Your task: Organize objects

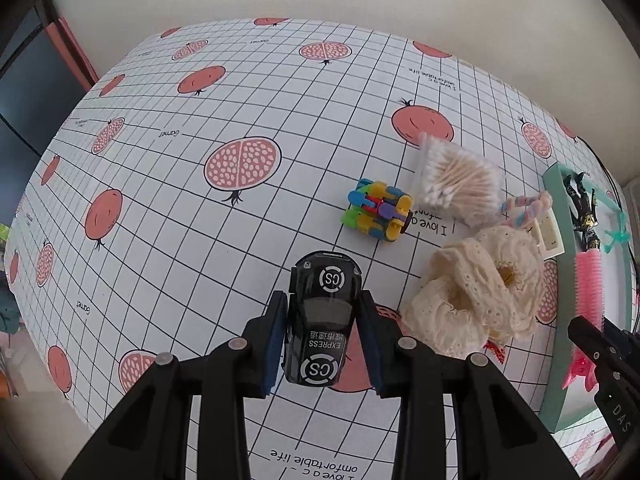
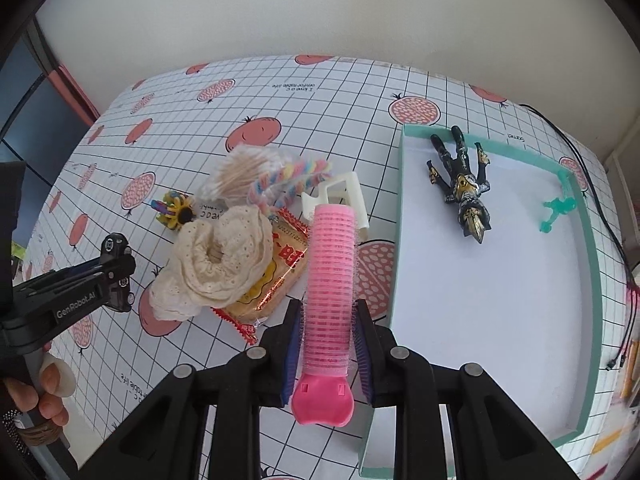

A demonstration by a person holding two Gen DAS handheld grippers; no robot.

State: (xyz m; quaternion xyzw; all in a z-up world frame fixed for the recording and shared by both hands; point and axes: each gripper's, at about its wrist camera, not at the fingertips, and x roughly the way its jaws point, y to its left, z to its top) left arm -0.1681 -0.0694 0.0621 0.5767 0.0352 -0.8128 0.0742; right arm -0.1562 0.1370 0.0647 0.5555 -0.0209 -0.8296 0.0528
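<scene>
My left gripper (image 1: 324, 306) is shut on a black toy car (image 1: 322, 320) marked "CS EXPRESS", its fingers pressing both sides of the car over the pomegranate-print tablecloth. My right gripper (image 2: 328, 314) is shut on a pink hair roller clip (image 2: 330, 276), which points forward just left of the teal tray (image 2: 596, 280). On the tray's white floor lie a black and gold figure (image 2: 464, 190) and a small green figure (image 2: 558, 210). A person's hand (image 2: 48, 384) holds the left gripper's handle at the left edge of the right wrist view.
A pile lies between the grippers: a cream lace scrunchie (image 1: 476, 292), a bag of cotton swabs (image 1: 460, 184), a colourful block toy (image 1: 378, 210), a pastel twisted rope (image 1: 524, 208), a white plastic piece (image 2: 344, 196) and a snack packet (image 2: 280, 276). Cables (image 2: 624, 320) run past the tray's right side.
</scene>
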